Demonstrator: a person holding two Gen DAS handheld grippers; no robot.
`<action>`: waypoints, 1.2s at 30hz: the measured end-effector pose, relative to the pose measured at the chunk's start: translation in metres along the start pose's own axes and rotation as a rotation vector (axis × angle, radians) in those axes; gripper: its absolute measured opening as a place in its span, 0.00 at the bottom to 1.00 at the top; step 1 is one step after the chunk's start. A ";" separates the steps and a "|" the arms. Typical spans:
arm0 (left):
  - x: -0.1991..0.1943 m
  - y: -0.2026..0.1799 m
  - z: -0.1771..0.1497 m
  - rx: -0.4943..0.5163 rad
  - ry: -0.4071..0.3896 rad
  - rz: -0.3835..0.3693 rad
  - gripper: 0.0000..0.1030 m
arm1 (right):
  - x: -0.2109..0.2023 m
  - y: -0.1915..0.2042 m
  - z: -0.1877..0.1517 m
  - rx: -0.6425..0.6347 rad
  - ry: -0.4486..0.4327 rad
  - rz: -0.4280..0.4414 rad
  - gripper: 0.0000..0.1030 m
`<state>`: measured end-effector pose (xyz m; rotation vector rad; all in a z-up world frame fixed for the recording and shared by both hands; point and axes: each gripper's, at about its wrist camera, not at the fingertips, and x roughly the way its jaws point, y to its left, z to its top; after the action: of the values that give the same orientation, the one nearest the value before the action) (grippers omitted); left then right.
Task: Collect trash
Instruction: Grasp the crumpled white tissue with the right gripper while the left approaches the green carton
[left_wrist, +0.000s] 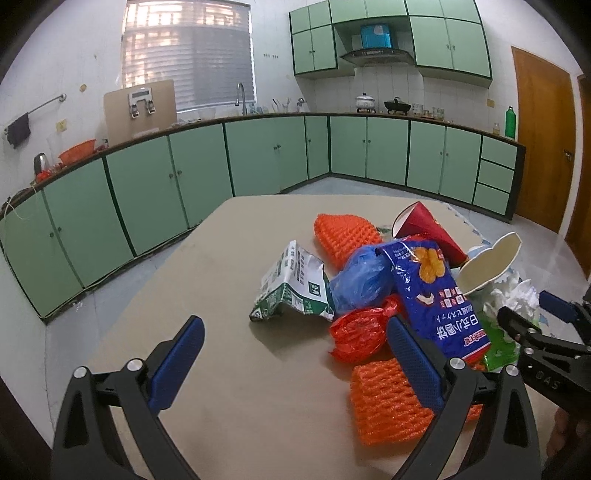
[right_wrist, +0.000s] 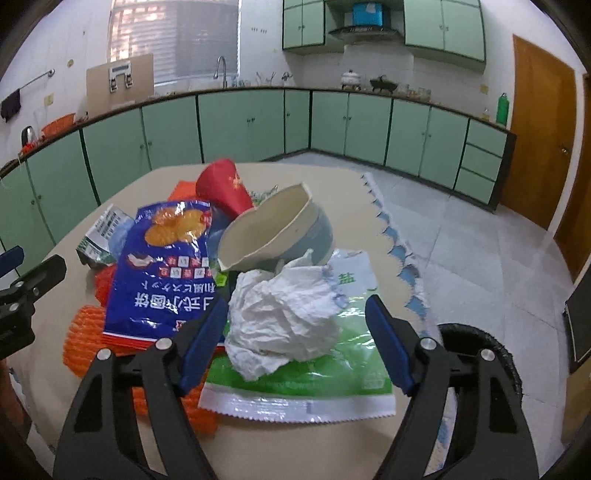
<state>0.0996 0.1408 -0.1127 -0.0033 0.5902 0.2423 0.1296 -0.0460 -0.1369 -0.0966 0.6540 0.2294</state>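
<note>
**Right wrist view: jaws straddle the tissue, with a cracked bowl just behind**

Right wrist view shows the right gripper (right_wrist: 295, 339) over a crumpled white tissue (right_wrist: 284, 317) that lies on a green-and-white plastic wrapper (right_wrist: 332, 369) near the tabletop's (right_wrist: 373, 177) close edge. The jaws stand partly open, one on each side of the tissue; the pads do not yet press on it, so nothing is held.

The main risk is the broken bowl (right_wrist: 273, 229), which leans directly behind the tissue and appears to touch it. If the jaws push forward while closing, they could nudge the bowl, tip it, or drag its jagged rim along. The blue snack bag (right_wrist: 159, 269) lies beside the left finger, which overlaps its edge; a sloppy close could pinch that bag together with the tissue. The slick wrapper beneath could also be caught and lifted, spilling what rests on it. A dark round bin rim (right_wrist: 476, 343) shows just off the tabletop's edge at lower right, probably the drop point; a loose pinch on soft tissue could let it fall short.

In the left wrist view, the left gripper (left_wrist: 295, 365) hangs wide open and empty above bare tabletop, its right finger over an orange foam net (left_wrist: 388, 410) and next to a red plastic bag (left_wrist: 360, 334). The two grippers are near each other, so a careless sweep could make them collide.
</note>
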 end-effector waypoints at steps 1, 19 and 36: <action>0.002 0.000 0.000 0.000 0.002 0.001 0.94 | 0.004 0.001 0.000 -0.003 0.012 0.004 0.63; 0.003 0.007 0.003 -0.028 0.018 -0.002 0.94 | -0.019 0.005 -0.002 -0.007 0.005 0.137 0.19; 0.029 0.023 0.035 -0.035 -0.001 0.013 0.83 | -0.029 0.027 0.060 0.023 -0.135 0.235 0.19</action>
<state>0.1375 0.1723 -0.0981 -0.0331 0.5855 0.2651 0.1366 -0.0156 -0.0722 0.0182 0.5330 0.4508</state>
